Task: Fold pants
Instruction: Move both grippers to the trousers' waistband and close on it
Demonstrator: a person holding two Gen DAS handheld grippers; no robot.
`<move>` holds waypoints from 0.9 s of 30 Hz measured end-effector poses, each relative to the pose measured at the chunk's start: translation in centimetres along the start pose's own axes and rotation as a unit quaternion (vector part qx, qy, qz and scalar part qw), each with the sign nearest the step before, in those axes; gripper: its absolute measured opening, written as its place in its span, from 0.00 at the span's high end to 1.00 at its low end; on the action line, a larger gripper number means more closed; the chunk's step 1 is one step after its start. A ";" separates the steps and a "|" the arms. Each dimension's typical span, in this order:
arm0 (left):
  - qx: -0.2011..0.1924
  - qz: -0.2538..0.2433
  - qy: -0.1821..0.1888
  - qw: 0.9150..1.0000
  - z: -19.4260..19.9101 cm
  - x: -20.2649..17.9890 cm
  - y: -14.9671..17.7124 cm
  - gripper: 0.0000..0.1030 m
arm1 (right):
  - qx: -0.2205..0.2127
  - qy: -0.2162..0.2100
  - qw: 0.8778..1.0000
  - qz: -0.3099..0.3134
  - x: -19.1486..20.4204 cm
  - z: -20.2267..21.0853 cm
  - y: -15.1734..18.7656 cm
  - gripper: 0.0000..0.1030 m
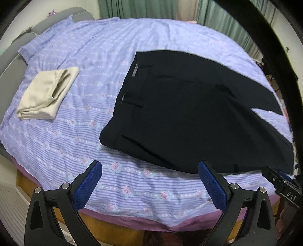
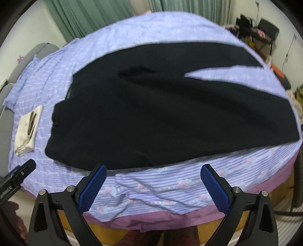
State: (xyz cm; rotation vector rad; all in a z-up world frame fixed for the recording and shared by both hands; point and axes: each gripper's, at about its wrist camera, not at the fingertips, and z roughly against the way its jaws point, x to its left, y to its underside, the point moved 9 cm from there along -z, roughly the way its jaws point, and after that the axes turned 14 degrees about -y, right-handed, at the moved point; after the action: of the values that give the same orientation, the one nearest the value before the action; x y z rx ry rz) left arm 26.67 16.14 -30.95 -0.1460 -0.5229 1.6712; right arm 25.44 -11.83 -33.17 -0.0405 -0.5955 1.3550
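Note:
Black pants [image 1: 189,113] lie spread flat on the bed, waistband to the left, both legs running right with a narrow gap between them. They also show in the right wrist view [image 2: 151,117]. My left gripper [image 1: 150,172] is open and empty, above the bed's near edge just short of the waist end. My right gripper [image 2: 153,176] is open and empty, above the near edge just short of the near leg. Its body shows at the right edge of the left wrist view [image 1: 284,187].
The bed has a lilac striped floral sheet [image 1: 85,132] over a purple layer. Folded beige pants [image 1: 47,94] lie at the left of the bed, also in the right wrist view [image 2: 28,128]. Green curtains [image 1: 132,7] hang behind. Cluttered furniture [image 2: 261,32] stands far right.

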 end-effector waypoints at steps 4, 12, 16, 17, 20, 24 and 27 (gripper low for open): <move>0.016 -0.009 -0.001 1.000 -3.2 -0.9 0.0 0.00 | 0.021 -0.004 1.000 -0.023 -0.9 -2.9 0.4 0.05; 0.051 -0.002 0.007 0.999 -8.0 -2.1 -1.0 0.00 | 0.056 -0.013 0.996 -0.063 -2.5 -7.4 0.6 0.11; 0.076 0.005 0.010 0.997 -9.9 -2.6 -0.9 0.00 | 0.066 -0.018 0.995 -0.075 -3.1 -8.8 1.0 0.11; 0.082 0.006 0.014 0.997 -10.4 -2.7 -0.9 0.00 | 0.067 -0.019 0.994 -0.082 -3.4 -9.1 1.1 0.11; 0.098 0.013 0.011 0.995 -11.4 -3.0 -0.6 0.00 | 0.066 -0.020 0.992 -0.107 -4.3 -9.9 1.2 0.14; 0.117 0.026 0.016 0.993 -12.6 -3.2 -0.3 0.00 | 0.059 -0.027 0.988 -0.140 -5.2 -10.8 0.9 0.15; 0.147 0.058 0.037 0.987 -13.4 -2.9 0.3 0.00 | 0.058 -0.029 0.984 -0.163 -6.1 -11.3 0.8 0.22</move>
State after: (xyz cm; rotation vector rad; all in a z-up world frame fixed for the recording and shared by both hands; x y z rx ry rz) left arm 32.07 16.68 -43.59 -0.0225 -0.2115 1.8298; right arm 28.97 -13.75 -45.38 0.1854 -0.5440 1.0716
